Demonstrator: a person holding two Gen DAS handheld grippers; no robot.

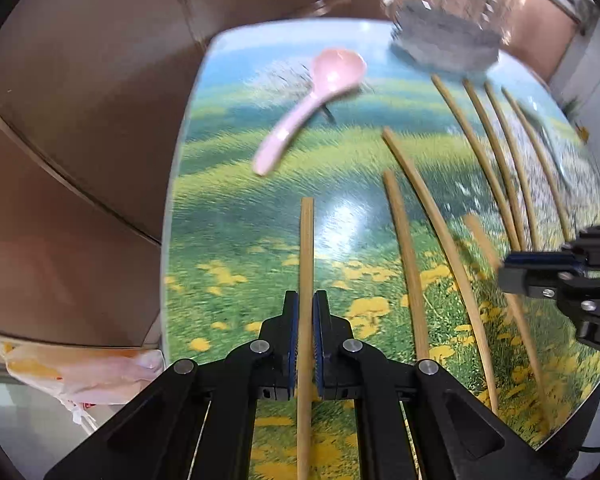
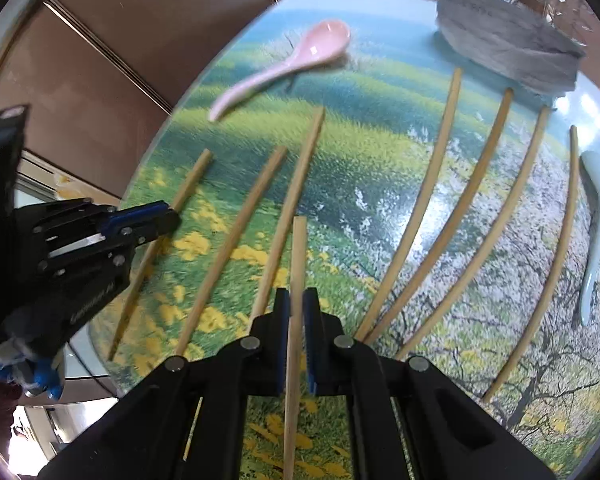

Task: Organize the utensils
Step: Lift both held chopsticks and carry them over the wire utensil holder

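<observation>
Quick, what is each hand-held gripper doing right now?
Left hand-held gripper: closed on a wooden chopstick.
Right hand-held gripper: closed on another wooden chopstick.

no legible text, tongs lettering blurred

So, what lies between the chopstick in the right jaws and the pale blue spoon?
Four loose chopsticks lie there, side by side; the right wrist view shows them.
</observation>
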